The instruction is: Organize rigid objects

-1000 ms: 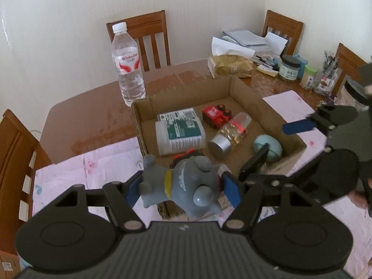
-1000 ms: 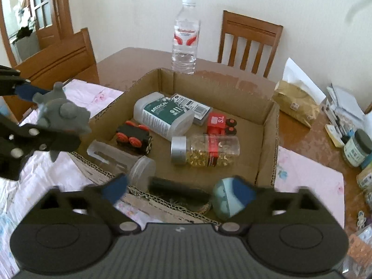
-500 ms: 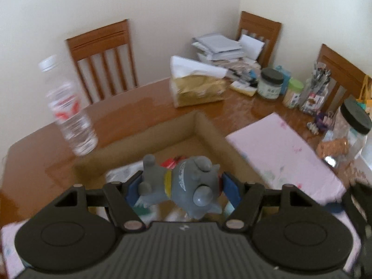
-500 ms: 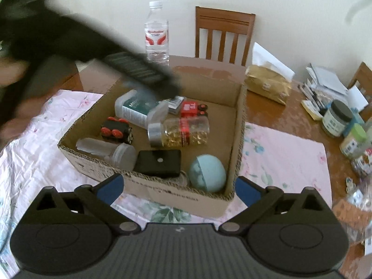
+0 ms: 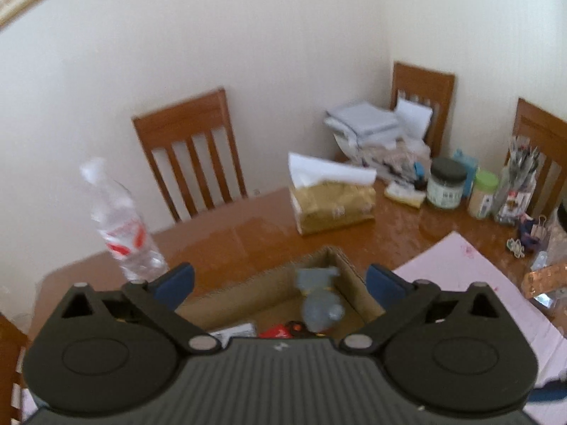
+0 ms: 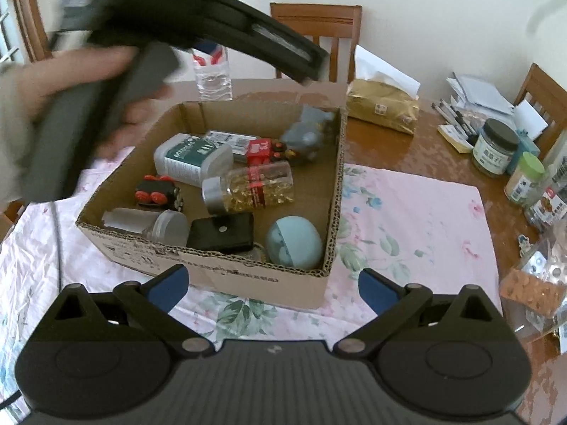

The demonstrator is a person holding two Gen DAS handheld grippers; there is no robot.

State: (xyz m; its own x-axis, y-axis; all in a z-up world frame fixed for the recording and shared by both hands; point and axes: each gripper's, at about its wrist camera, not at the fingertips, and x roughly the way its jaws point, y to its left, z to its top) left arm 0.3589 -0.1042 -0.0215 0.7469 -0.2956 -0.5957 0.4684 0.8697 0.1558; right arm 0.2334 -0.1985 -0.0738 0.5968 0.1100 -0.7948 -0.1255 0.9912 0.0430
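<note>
1. Left wrist view: grey rubbery animal figurine with a yellow collar, blurred, in the far right corner of the brown corrugated cardboard box; left gripper jaws opening, spread wide, nothing between them.
2. Right wrist view: right gripper jaws stand wide apart, holding nothing, before the box's near wall.
3. A hand and the black left tool cross above the box's left side.
4. Box contents, one each: white-and-green flat bottle, clear jar of yellow capsules, black pouch, pale blue ball, frosted tube; two red-and-black toy cars.
5. Behind: one clear plastic water bottle, one tissue pack.
</note>
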